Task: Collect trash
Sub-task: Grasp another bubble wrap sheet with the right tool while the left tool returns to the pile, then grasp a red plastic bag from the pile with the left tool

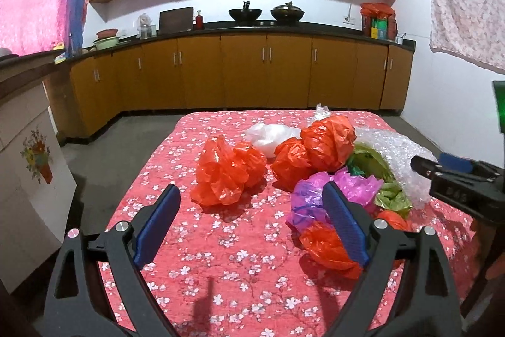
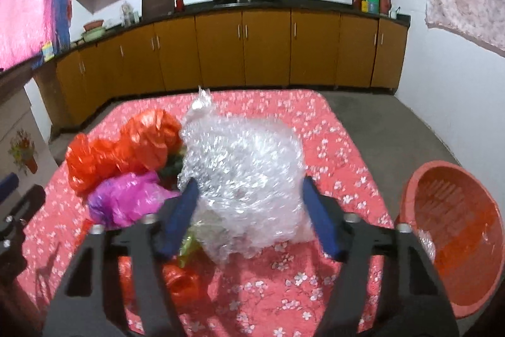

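The right gripper [image 2: 249, 210] points down at the table, its blue pads on both sides of a bubble wrap bundle [image 2: 243, 166]; whether they press it I cannot tell. The left gripper [image 1: 249, 226] stands wide with nothing between the pads, over the floral tablecloth [image 1: 221, 258]. No writing can be read. Beside it lie a purple bag [image 1: 318, 195], a green bag [image 1: 388, 195], several crumpled orange bags [image 1: 227, 172] and one white bag [image 1: 268, 136]. An orange basket [image 2: 454, 229] stands to the right, below the table edge. Far behind, two woks [image 1: 245, 13] sit on the counter.
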A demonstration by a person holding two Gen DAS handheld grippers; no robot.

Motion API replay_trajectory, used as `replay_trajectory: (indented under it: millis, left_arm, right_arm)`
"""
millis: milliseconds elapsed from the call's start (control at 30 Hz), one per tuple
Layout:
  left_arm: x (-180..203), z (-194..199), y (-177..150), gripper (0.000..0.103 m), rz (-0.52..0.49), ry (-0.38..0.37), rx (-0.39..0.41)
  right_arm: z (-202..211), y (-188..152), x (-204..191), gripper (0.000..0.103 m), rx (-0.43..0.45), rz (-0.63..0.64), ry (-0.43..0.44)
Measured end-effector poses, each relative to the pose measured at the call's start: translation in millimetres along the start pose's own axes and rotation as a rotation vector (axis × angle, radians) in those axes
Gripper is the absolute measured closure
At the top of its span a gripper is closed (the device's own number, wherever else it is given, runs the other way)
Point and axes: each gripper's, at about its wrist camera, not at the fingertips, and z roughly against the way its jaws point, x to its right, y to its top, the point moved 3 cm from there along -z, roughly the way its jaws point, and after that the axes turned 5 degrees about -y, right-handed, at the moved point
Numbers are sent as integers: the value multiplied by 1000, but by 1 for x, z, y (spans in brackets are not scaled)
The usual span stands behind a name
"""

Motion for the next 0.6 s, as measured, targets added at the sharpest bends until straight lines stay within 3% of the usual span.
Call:
replay_trajectory:
  millis: [67,167,600]
  left_arm:
    - [2,-1,-1,12,-1,-7,-5]
    - [4,-2,-2,12,1,-16,-14]
    - [28,2,-6,12,-26,-82,-27]
  right_arm:
    - [-6,-4,3,75,-28,-4,-5]
    - [-11,-9,8,87,-57,-16,4]
    - [21,-11,44,91,11,-63,-33]
